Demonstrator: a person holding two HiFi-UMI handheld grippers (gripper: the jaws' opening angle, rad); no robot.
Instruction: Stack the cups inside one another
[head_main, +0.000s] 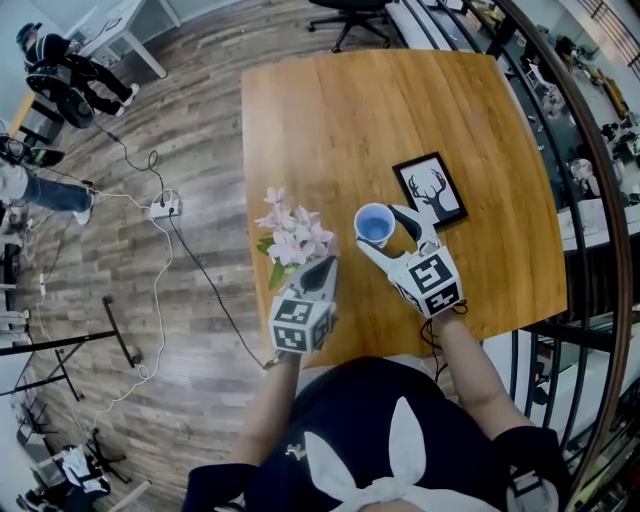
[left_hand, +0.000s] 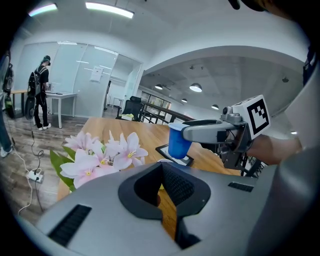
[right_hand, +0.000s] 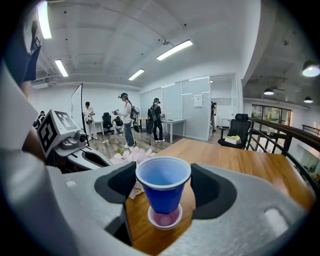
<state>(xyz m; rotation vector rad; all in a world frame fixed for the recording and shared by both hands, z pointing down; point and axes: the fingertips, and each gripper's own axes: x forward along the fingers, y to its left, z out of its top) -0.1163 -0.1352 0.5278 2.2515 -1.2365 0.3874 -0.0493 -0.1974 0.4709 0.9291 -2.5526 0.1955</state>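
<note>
Right tool (head_main: 386, 233) grasped a tapered blue plastic cup (right_hand: 163, 192) over a round pink cup (right_hand: 164, 219) on the glossy wooden counter (head_main: 350, 120); left tool (head_main: 322, 268) was clenched, empty.

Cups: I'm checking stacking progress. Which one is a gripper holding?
The blue cup, clamped between the jaws of the right gripper. The pink cup is ungripped, standing on the table directly beneath it.

Left gripper (head_main: 322, 266): jaws nearly together, nothing between them, pointing forward. Right gripper (head_main: 385, 232): jaws clamped on blue cup (head_main: 374, 224) just under its rim, cup held off the surface, gripper angled toward the left one. Left forearm (head_main: 268, 400) and right forearm (head_main: 470, 365) both reach forward.
</note>
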